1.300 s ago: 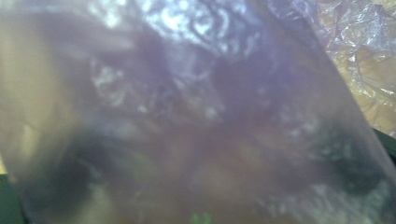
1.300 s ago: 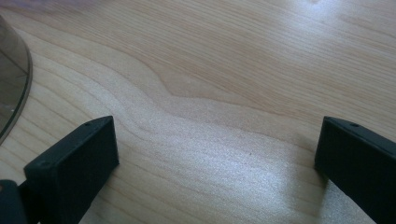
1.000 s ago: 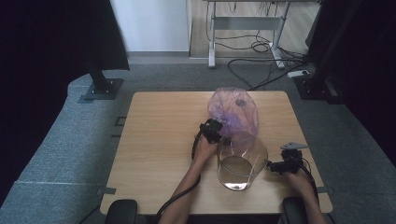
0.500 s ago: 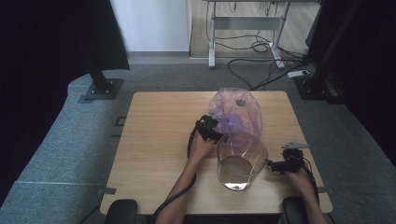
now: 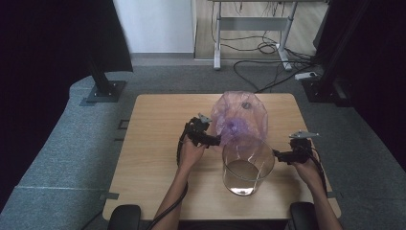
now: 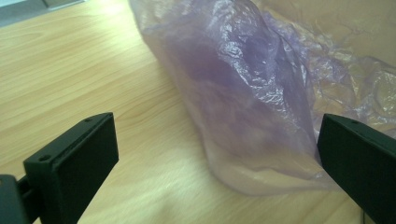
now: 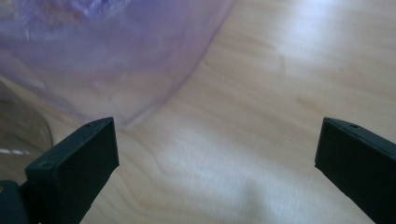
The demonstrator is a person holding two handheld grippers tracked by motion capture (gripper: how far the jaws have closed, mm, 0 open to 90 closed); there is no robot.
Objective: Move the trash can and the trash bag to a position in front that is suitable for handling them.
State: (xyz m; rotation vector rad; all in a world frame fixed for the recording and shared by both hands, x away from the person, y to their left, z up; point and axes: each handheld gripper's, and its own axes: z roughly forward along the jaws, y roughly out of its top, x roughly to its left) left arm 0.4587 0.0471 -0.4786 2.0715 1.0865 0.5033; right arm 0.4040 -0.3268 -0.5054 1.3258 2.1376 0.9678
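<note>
Flanking glass jar [image 5: 248, 165] and purple bag [image 5: 238, 117] near tabletop [image 5: 153, 158] front edge, both grippers' jaws apart, empty; likely risk: tipping jar.

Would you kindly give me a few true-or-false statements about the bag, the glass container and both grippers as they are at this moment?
1. The purple plastic bag lies on the wooden table. True.
2. The left gripper is clamped shut on the bag. False: its jaws stand wide apart.
3. The right gripper has open jaws. True.
4. The clear glass container sits at the table's far left corner. False: it stands near the front edge, between the hands.
</note>
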